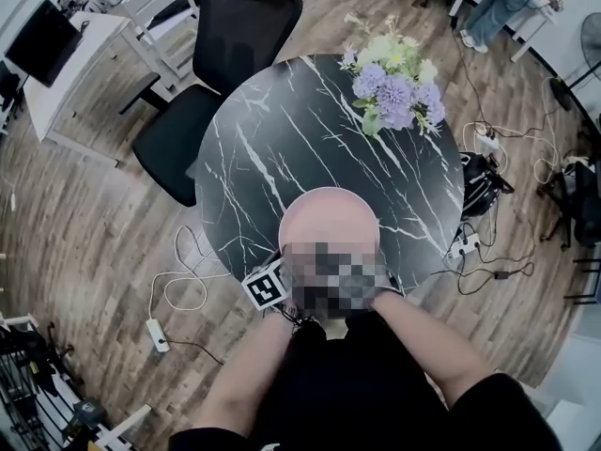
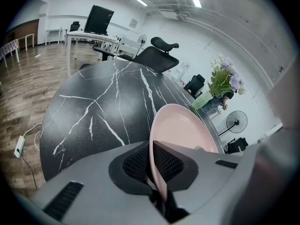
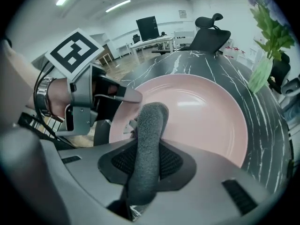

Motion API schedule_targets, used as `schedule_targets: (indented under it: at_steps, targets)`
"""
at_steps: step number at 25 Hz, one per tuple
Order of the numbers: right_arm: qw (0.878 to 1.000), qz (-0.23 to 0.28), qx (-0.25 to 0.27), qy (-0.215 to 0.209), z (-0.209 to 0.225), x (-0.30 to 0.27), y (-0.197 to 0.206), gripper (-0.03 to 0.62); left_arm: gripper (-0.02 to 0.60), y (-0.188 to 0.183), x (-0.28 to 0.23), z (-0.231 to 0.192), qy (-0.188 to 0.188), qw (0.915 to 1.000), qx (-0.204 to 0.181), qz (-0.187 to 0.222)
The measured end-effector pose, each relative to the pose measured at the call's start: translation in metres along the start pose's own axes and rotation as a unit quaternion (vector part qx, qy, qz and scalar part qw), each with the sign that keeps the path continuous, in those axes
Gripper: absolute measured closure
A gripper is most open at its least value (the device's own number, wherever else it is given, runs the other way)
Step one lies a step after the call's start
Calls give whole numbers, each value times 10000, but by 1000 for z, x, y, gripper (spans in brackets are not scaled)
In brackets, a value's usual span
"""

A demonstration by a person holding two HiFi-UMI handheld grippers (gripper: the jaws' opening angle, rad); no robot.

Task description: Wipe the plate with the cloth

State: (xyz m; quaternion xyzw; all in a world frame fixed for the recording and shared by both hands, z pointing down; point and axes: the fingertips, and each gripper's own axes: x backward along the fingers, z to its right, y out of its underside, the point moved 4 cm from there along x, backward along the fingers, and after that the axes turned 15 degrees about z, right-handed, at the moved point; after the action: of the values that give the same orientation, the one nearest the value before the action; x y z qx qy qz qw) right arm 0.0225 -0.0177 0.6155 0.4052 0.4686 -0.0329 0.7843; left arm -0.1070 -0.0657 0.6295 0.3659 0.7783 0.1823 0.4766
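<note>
A pink plate [image 1: 329, 216] sits at the near edge of the round black marble table [image 1: 272, 148]. My left gripper [image 2: 153, 159] is shut on the plate's near rim [image 2: 180, 125], and its marker cube [image 1: 266, 286] shows at the plate's near left. In the right gripper view the same left gripper [image 3: 101, 95] holds the plate's left edge. My right gripper [image 3: 147, 159] is shut on a rolled grey cloth [image 3: 149, 135], which stands up between the jaws over the near left part of the plate [image 3: 201, 114]. A mosaic patch hides both grippers' jaws in the head view.
A vase of purple and white flowers [image 1: 394, 87] stands on the far right of the table. A black office chair [image 1: 221, 45] is at the far left side. Cables and a power strip [image 1: 157, 334] lie on the wooden floor around the table.
</note>
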Motion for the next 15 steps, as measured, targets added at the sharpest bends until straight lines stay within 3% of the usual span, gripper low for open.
schedule_targets:
  at_steps: [10, 15]
  targets:
    - [9934, -226, 735, 848, 61, 31, 14, 484, 543, 0, 0, 2, 169, 9994, -294, -105]
    - [9839, -307, 1178, 1305, 85, 32, 7, 484, 541, -7, 3, 1, 176, 9974, -682, -148]
